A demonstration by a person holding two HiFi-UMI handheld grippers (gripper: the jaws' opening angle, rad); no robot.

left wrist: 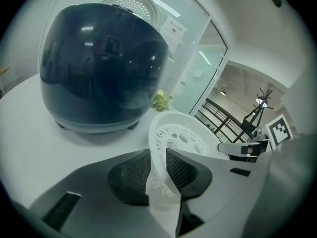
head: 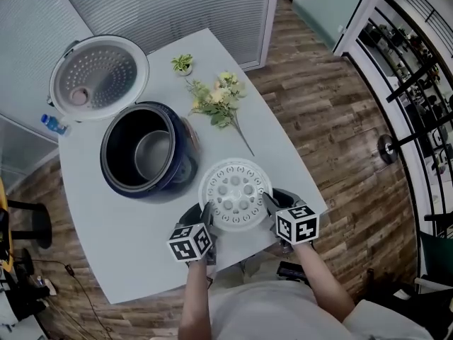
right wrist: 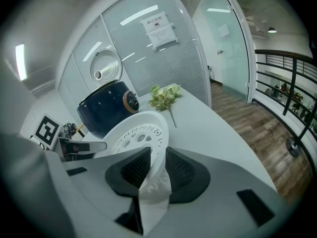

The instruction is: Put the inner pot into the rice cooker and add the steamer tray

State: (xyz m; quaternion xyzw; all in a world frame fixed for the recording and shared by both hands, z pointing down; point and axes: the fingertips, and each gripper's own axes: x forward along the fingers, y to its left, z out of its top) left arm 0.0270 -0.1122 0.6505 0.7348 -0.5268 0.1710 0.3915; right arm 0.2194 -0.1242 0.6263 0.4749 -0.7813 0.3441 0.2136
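The white perforated steamer tray (head: 236, 193) hangs just above the table's near edge, held on both sides. My left gripper (head: 206, 218) is shut on the tray's left rim (left wrist: 159, 157); my right gripper (head: 271, 205) is shut on its right rim (right wrist: 156, 160). Left of the tray and further back stands the dark blue rice cooker (head: 145, 151), lid (head: 98, 76) swung open, with the metal inner pot (head: 152, 154) sitting inside. In the left gripper view the cooker (left wrist: 99, 66) fills the upper left. The cooker (right wrist: 106, 105) is smaller and farther in the right gripper view.
The white table (head: 127, 225) carries a flower sprig (head: 216, 101) and a small plant (head: 182, 64) behind the tray. A blue-capped bottle (head: 51, 124) sits at the far left edge. Wood floor and a railing (head: 410, 69) lie to the right.
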